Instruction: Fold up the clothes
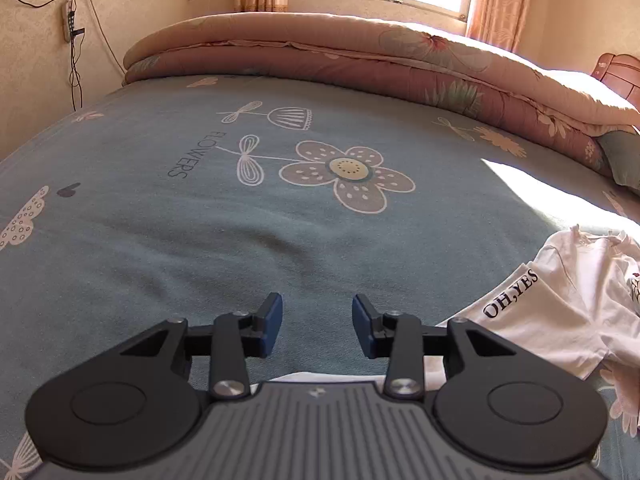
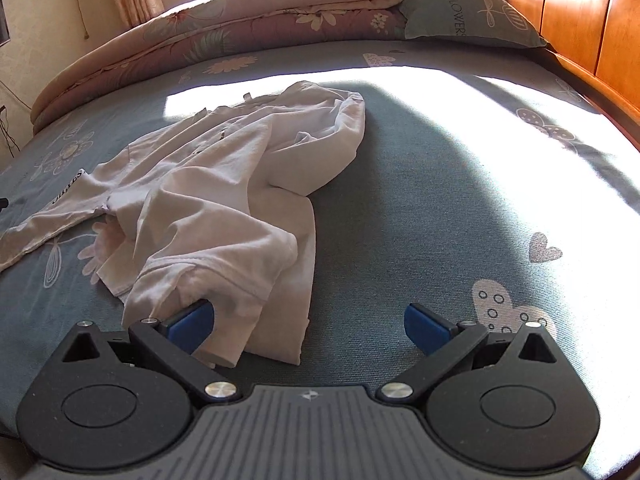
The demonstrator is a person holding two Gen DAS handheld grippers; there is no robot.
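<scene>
The white T-shirt (image 2: 224, 184) lies crumpled on the blue flowered bedsheet (image 2: 420, 200), not yet spread flat, with one sleeve stretched toward the left and the body bunched in thick folds.

The right gripper (image 2: 310, 322) hovers at the near hem with its jaws wide apart; the left blue pad sits against a fold of the cloth, but nothing is pinched.

The left gripper (image 1: 317, 330) is partly open and empty over bare sheet, and the shirt (image 1: 560, 292) (the part printed "OH,YES") lies to its right, apart from the fingers.

The risk I see: if the right jaws close here, they may take several layers together, or also the bedsheet below, so the shirt would lift as a lump. The left gripper may also catch the sheet, because the hem there lies flat.
</scene>
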